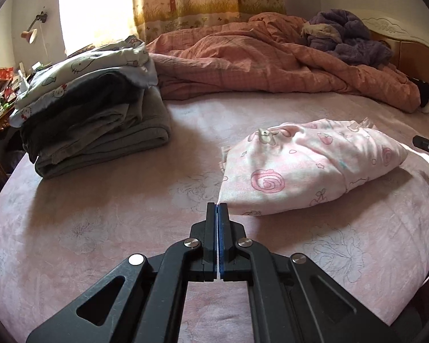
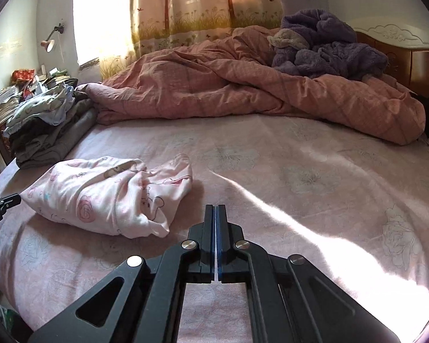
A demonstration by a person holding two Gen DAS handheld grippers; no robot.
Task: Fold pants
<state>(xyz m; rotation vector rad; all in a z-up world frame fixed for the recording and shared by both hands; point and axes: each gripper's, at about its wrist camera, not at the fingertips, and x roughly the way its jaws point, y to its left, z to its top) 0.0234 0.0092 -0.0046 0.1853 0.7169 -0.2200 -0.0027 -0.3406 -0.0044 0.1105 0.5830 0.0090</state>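
The pink pants [image 1: 306, 168] are lying folded on the bed [image 1: 128, 214] — right of the clothes stack [image 1: 94, 114]. Both tools — left tool [image 1: 217, 204], right tool [image 2: 215, 205] — are hovering beside the pants, jaws together, gripping nothing.

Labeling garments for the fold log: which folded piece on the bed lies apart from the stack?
The pink rose-print pants, folded and alone on the pink sheet. The other folded pieces, grey, dark and cat-print, are piled together in the stack at the bed's edge.

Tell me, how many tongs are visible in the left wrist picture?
2: the left tongs shut at bottom centre, the right tongs only partly visible at the right edge.
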